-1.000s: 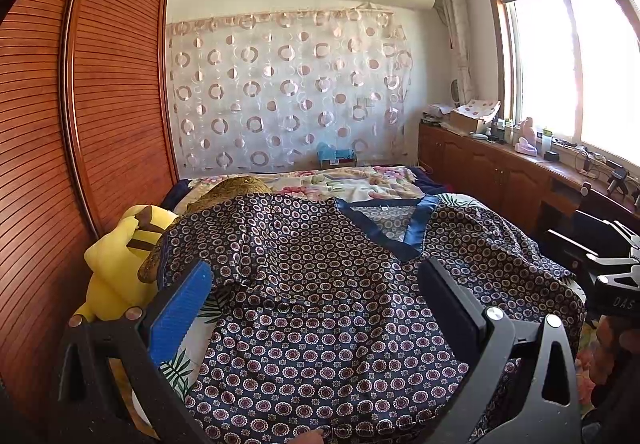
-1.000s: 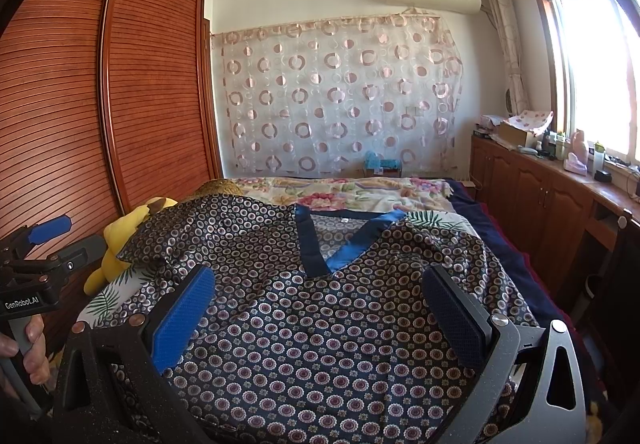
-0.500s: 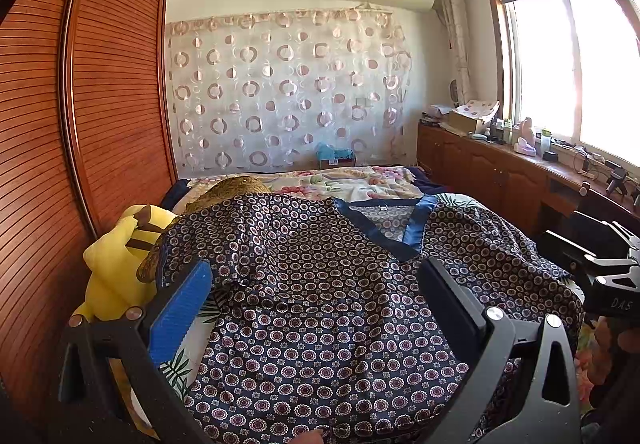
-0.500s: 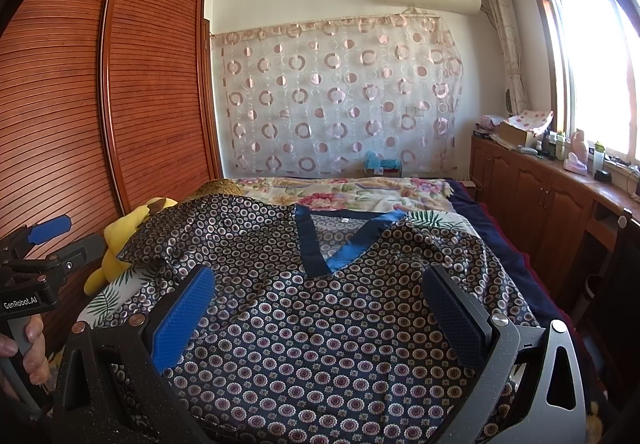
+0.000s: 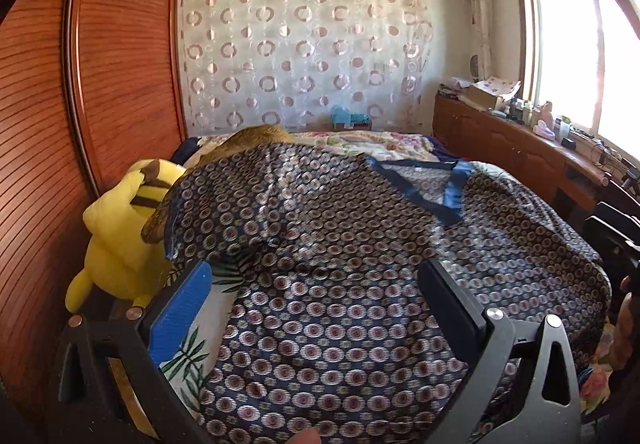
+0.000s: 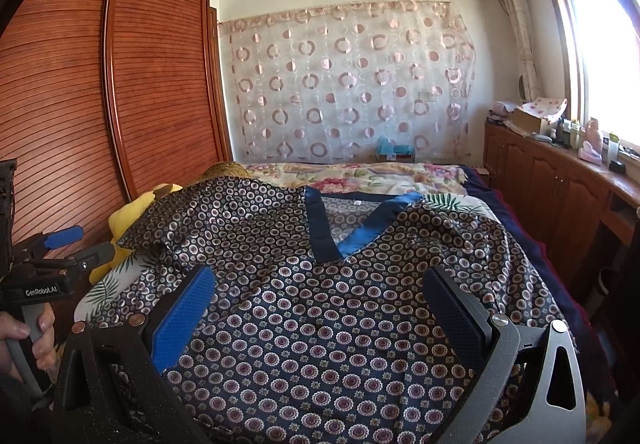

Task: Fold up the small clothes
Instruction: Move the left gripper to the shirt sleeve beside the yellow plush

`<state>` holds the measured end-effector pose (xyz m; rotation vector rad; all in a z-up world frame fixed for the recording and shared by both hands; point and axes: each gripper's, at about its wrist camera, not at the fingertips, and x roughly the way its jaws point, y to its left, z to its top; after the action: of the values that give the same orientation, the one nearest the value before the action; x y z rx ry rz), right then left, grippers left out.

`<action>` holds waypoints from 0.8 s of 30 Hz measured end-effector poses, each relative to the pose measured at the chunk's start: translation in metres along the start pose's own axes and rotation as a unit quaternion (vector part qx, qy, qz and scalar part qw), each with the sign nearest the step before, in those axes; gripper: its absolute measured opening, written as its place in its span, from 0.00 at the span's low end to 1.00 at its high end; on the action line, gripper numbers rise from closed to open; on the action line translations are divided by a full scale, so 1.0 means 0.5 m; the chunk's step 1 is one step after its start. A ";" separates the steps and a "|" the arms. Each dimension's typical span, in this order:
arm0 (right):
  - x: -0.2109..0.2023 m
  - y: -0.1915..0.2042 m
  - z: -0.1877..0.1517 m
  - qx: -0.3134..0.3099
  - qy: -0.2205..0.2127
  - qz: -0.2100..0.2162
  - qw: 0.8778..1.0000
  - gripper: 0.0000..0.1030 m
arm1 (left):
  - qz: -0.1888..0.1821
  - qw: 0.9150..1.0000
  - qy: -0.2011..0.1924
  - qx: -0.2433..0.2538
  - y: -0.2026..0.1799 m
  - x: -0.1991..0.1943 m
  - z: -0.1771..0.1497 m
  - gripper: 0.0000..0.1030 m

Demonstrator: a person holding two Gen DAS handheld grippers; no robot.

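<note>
Patterned cloth fills both views: a dark blue garment (image 6: 320, 324) printed with small rings lies spread across the bed (image 6: 448, 200), its blue-banded V-neck (image 6: 340, 232) toward 12 o'clock. In the left wrist view the same garment (image 5: 340, 304) shows a rumpled sleeve at 10 o'clock, beside a yellow plush toy (image 5: 116, 244) against the wooden wardrobe (image 5: 80, 84). The left gripper (image 5: 316, 292) is released, its jaws wide apart above the fabric, clasping nothing. The right gripper (image 6: 320, 296) is likewise spread wide over the garment's chest, with nothing between its blue pads (image 6: 184, 320). At 9 o'clock in the right wrist view, a hand (image 6: 28, 340) grips the left gripper's handle. A circle-patterned curtain (image 6: 348, 84) hangs at 12 o'clock.
</note>
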<state>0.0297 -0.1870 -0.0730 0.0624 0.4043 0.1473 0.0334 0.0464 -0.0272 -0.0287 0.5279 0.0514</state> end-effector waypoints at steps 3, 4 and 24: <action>0.009 0.000 0.002 -0.002 0.006 0.006 1.000 1.00 | 0.010 1.000 0.009 -0.007 0.033 0.019 -0.013 1.00; 0.013 0.001 0.002 -0.005 0.008 0.008 1.000 1.00 | 0.017 1.000 0.011 -0.007 0.044 0.026 -0.016 1.00; 0.137 0.032 -0.003 -0.060 0.091 0.030 0.994 0.99 | 0.012 0.995 0.089 -0.041 0.252 0.163 -0.025 0.83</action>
<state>0.0893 -0.1603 -0.0995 -0.0587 0.5743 0.2371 0.0905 0.1752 -0.0807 -0.1077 0.7048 0.0953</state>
